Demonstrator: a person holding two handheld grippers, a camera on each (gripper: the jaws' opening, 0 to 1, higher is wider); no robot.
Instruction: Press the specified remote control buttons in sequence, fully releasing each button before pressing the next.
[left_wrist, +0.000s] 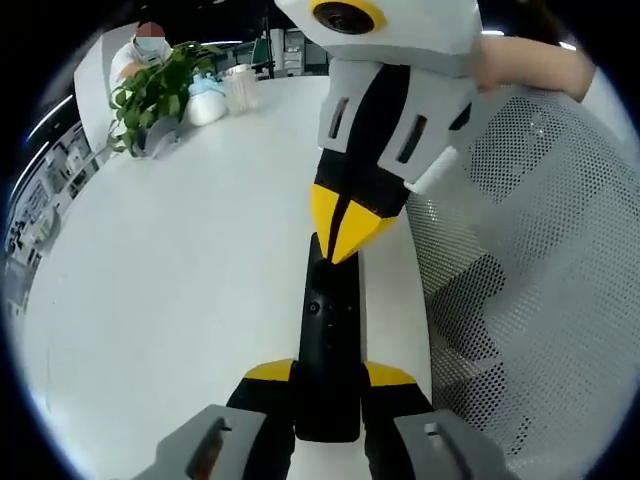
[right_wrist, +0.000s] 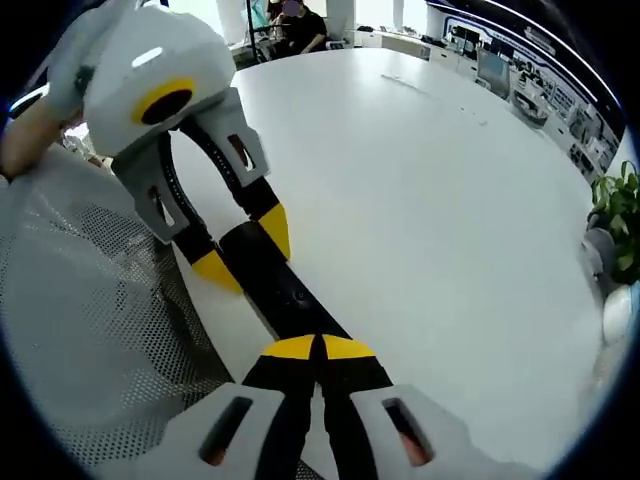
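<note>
Left gripper (left_wrist: 328, 378) hugs the near end of the black remote (left_wrist: 328, 340) between its two yellow tips. Right gripper (right_wrist: 318, 347) has its yellow tips pinched together, touching the remote's (right_wrist: 272, 277) top. Both ends of the remote lie on the white table (left_wrist: 180, 270), at its edge, beside a grey mesh chair (left_wrist: 530, 260). Far past the left gripper stands a green plant (left_wrist: 155, 88).

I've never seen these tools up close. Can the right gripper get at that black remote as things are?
Probably yes: the right gripper, tips together, is already at the remote, on its far end. The left gripper grips the near end; nothing lies between.
</note>
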